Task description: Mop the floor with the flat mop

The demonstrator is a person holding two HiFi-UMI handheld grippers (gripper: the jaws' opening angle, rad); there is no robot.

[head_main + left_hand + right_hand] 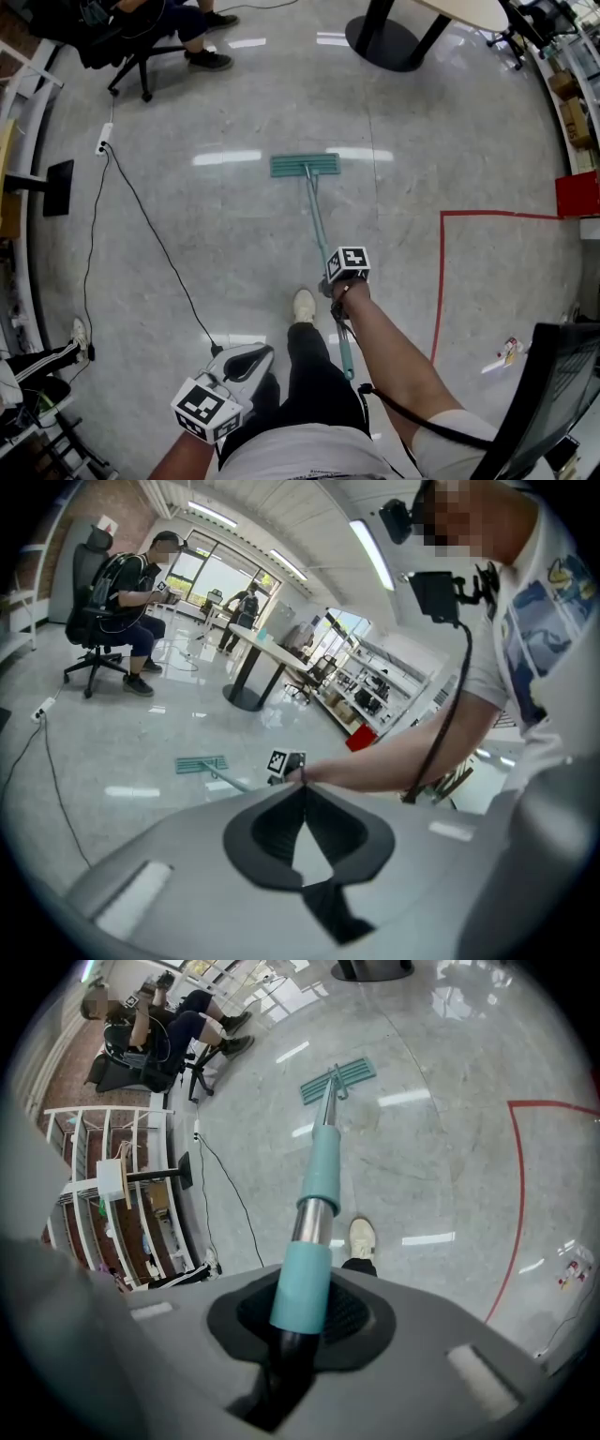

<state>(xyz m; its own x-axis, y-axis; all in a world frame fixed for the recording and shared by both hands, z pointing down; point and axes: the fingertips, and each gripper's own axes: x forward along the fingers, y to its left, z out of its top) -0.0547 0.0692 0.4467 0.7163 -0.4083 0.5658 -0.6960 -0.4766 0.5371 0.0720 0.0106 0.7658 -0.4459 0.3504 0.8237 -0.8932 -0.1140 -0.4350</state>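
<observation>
1. Head view, steep down. The flat mop head (305, 166) lies flat on the grey floor (234, 234), at 12 o'clock from the person's pale shoe (304, 306) and well apart from it.
2. The mop handle (317, 217) runs from the middle of the head back toward 6 o'clock, slanting a little to 5. In the right gripper view it is teal (323, 1162) with a short bare metal band between two teal sleeves.
3. The right gripper (336, 285) is on the lower part of the handle, and the handle's end sticks out past it toward 6 o'clock. In its own view the right gripper (302, 1312) is pinching the lower teal sleeve, with a pad on either side of the sleeve.
4. The left gripper (251, 358) sits at about 7 o'clock from the right one, close to the person's hip and apart from the mop. In its own view the left gripper (302, 799) has its tips pressed together with nothing held between them.
5. Left gripper view: the mop head (201, 764) shows small on the floor at 11 o'clock from the jaws.
6. Surroundings, head view:
   - A white power strip (103, 141) lies at 10 o'clock, with a black cable (155, 234) trailing from it toward 6 o'clock.
   - A red tape line (439, 281) marks the floor at 3 o'clock.
   - A seated person (192, 23) is on an office chair (141, 66) at 11 o'clock.
   - A dark round table base (384, 42) stands at 1 o'clock.
</observation>
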